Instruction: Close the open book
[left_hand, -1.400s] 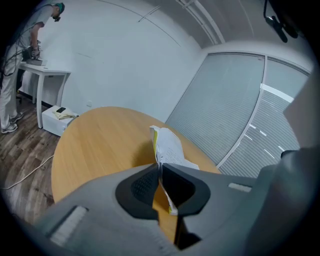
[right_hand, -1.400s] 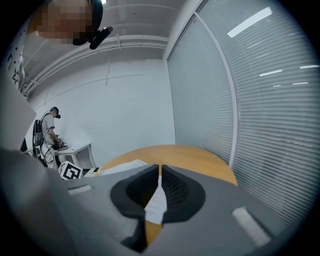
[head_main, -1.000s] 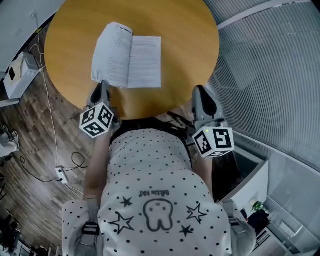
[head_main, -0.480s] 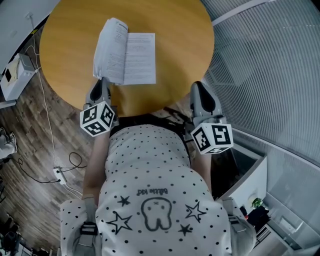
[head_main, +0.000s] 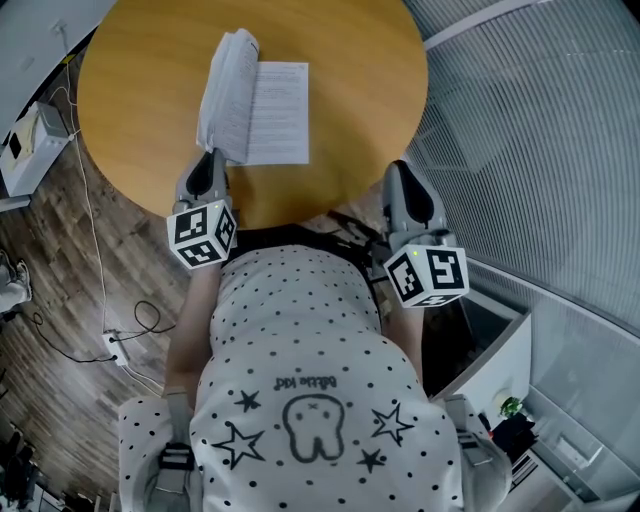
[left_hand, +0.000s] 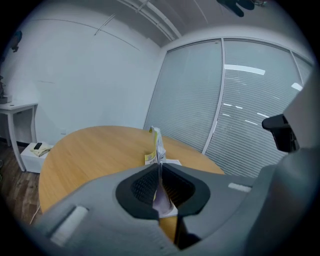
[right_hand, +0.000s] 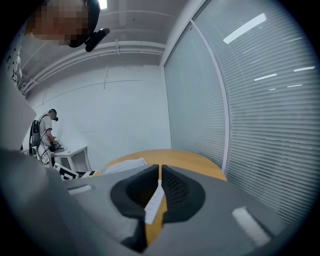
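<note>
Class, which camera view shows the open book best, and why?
The head view: it shows the whole book from above, left pages raised, right page flat on the table. The left gripper view shows only raised pages edge-on, pinched in the left tongs. The right gripper view catches a pale sliver at left.

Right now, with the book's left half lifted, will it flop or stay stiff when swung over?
Probably floppy: the lifted pages bow in the left gripper. Likely light: the book looks thin. Its right half lies flat on the table, so probably stable.
</note>
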